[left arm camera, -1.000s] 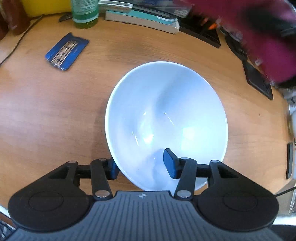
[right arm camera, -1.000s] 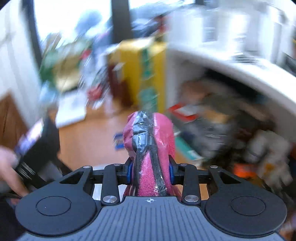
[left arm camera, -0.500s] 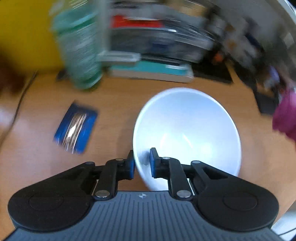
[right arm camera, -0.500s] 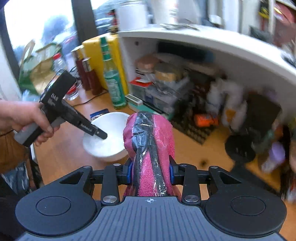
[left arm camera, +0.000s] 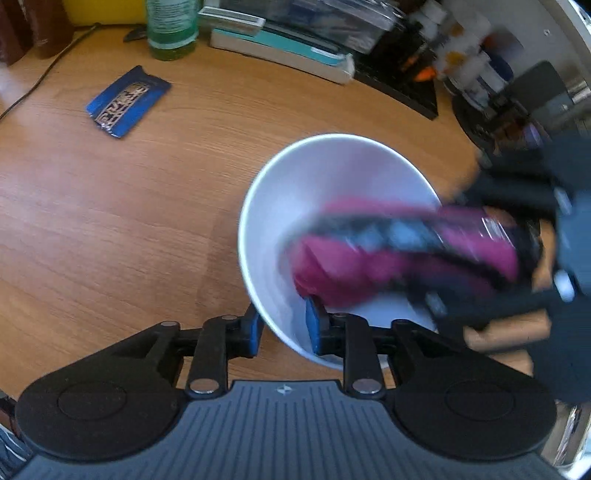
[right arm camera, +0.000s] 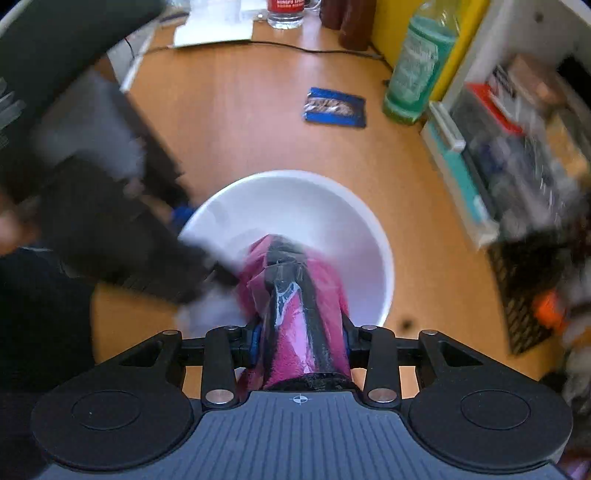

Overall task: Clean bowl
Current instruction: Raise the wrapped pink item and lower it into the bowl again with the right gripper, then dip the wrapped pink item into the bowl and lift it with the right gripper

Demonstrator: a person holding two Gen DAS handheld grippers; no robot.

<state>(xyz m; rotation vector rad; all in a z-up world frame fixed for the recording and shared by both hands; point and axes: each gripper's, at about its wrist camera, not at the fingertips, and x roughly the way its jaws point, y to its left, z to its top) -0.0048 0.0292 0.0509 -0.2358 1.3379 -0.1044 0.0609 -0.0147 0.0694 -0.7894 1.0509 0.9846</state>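
Note:
A white bowl (left arm camera: 325,177) stands on the wooden table (left arm camera: 110,221). My left gripper (left arm camera: 282,325) is shut on the bowl's near rim, one blue pad outside and one inside. My right gripper (right arm camera: 301,332) is shut on a pink cloth wrapped with black tape (right arm camera: 295,295). That cloth (left arm camera: 388,254) reaches into the bowl from the right, blurred, with its tip down inside against the wall. In the right wrist view the bowl (right arm camera: 295,206) lies just ahead and the left gripper (right arm camera: 122,236) comes in from the left as a dark blur.
A blue packet (left arm camera: 127,99) lies on the table at the far left. A green bottle (left arm camera: 171,27), a stack of books (left arm camera: 280,48) and cluttered shelves (right arm camera: 517,129) line the back. A black mat (left arm camera: 402,88) lies at the far right, and a cable (left arm camera: 37,79) runs along the left.
The right gripper has swung down from mid-air and brought the pink cloth into the bowl. The left gripper closed on the bowl's rim about half a second ago and still holds it.

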